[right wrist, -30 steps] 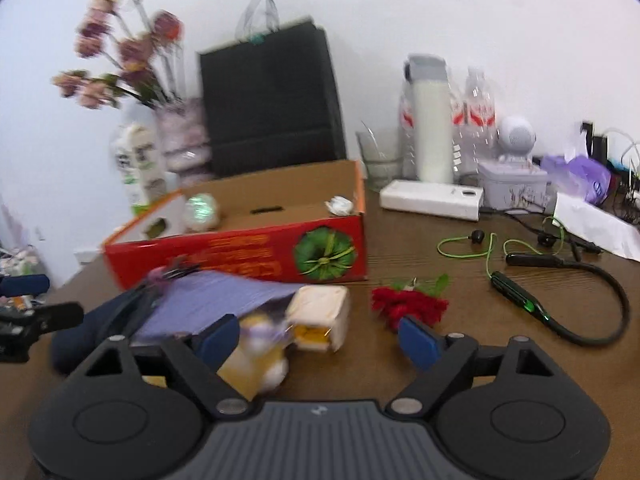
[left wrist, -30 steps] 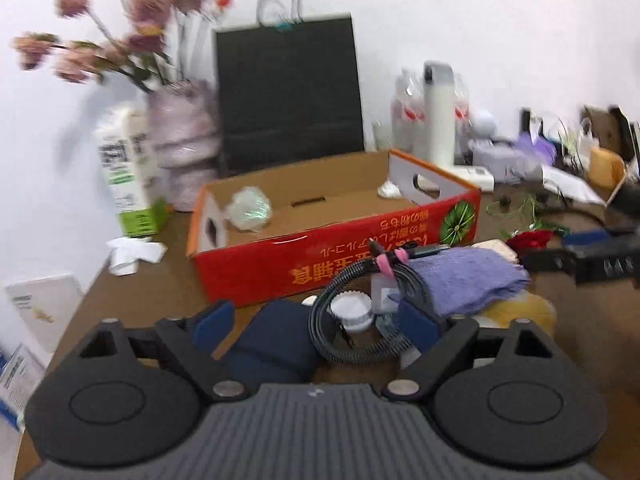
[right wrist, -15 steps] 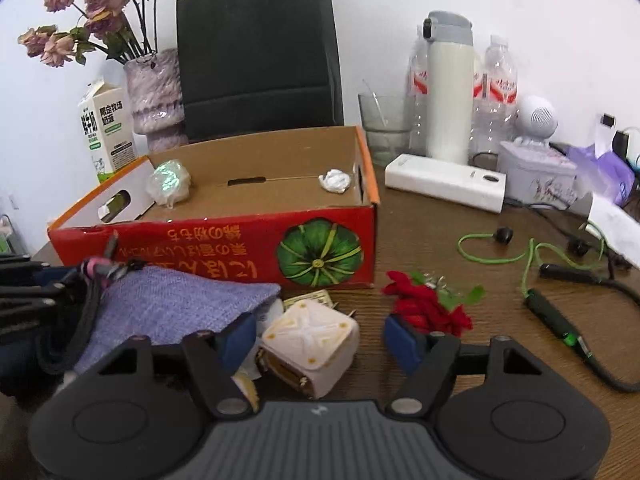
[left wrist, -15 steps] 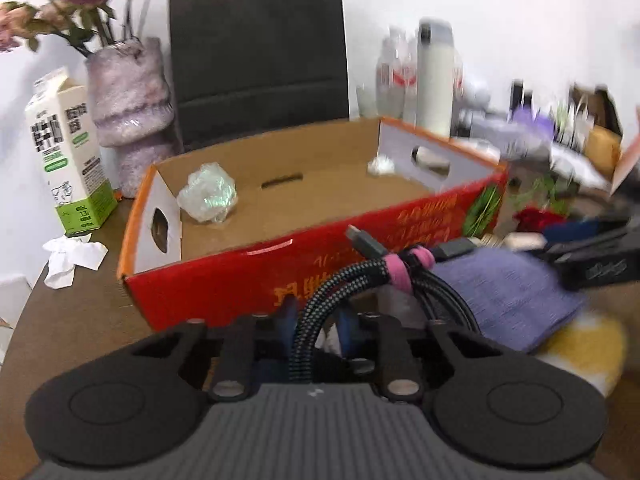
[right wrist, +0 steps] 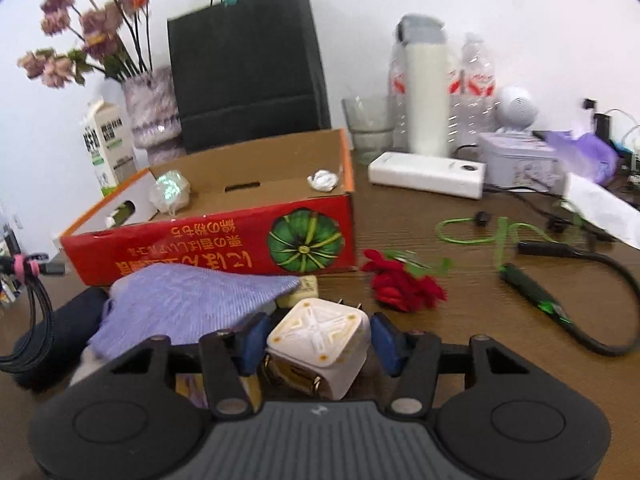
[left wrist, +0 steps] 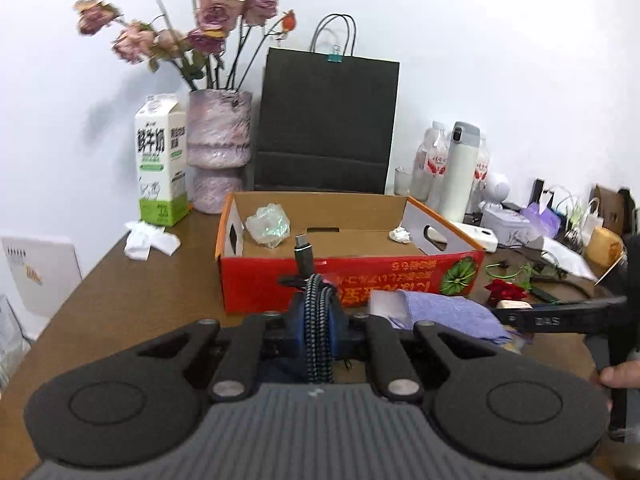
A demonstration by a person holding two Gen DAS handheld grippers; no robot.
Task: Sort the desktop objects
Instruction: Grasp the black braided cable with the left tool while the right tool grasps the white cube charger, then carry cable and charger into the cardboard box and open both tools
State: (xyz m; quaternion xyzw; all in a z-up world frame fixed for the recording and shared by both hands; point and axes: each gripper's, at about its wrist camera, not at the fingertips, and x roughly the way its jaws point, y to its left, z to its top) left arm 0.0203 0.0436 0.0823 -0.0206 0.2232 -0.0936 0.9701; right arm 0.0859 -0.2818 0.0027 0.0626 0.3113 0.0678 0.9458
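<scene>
While the left gripper (left wrist: 318, 330) stands clenched on a coiled braided cable (left wrist: 318, 320), its jaws having just closed, the right gripper (right wrist: 316, 338) has been narrowing around a white charger cube (right wrist: 320, 344). That cube sits between the blue pads, just in front of the red cardboard box (right wrist: 224, 236); whether the pads already press on it cannot be told, so the hold looks unfinished.

Two slips seem possible. The cable is pinched at one part of its coil only, with its plug end (left wrist: 303, 254) standing free toward the box front, so the loops could sag or catch on the box's near wall when carried over. The cube lies tilted, its prongs toward the box, and pads meeting it off-square could twist it out.

Against the box front lies a purple cloth (right wrist: 192, 304), whose corner reaches the cube's left side and could be dragged along. A red fabric rose (right wrist: 400, 284) lies right of the box's front corner on the brown surface (right wrist: 460, 300), with green earphones (right wrist: 500, 240) further right. Inside the box sit a crumpled clear wrapper (left wrist: 268, 226) and a small paper ball (left wrist: 400, 235).
</scene>
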